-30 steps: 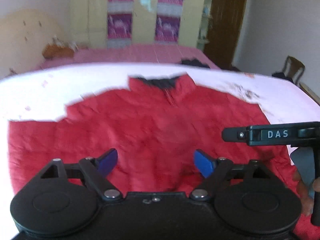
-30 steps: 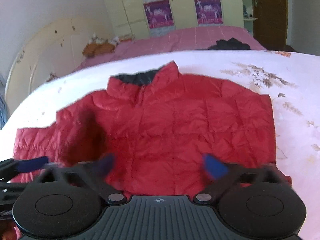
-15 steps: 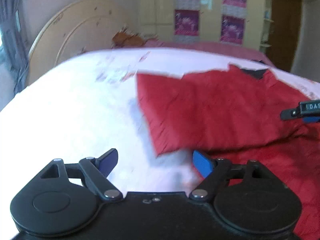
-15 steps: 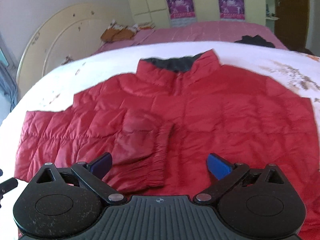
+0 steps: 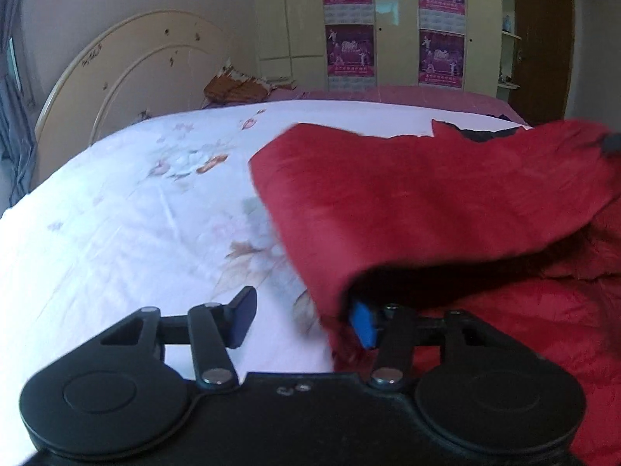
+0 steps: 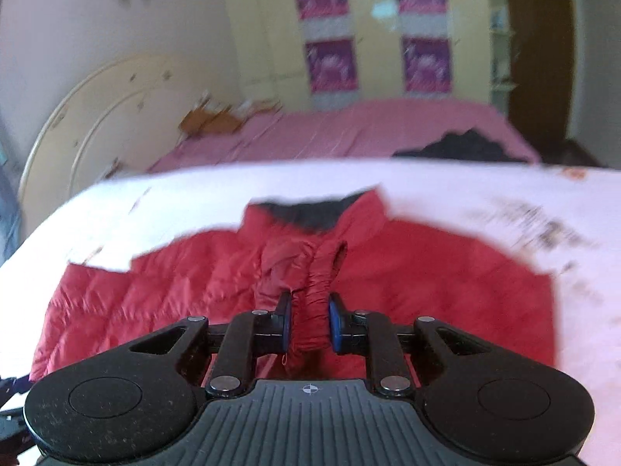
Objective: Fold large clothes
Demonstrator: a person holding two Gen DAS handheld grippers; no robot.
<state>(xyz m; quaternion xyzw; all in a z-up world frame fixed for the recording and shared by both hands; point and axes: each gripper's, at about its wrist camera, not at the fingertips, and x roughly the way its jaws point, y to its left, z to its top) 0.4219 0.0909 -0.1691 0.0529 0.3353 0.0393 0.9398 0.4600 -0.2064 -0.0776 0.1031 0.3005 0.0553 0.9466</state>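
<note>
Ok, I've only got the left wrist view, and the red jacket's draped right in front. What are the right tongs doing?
Observer: The right tongs are closing, with a bunched sleeve cuff between them.
Operator: And the jacket's far side?
Observer: The red jacket lies flat there on the floral sheet.
Operator: Anything behind it?
Observer: A black garment lies on the pink bed.

Jacket on sheet; bed behind
</note>
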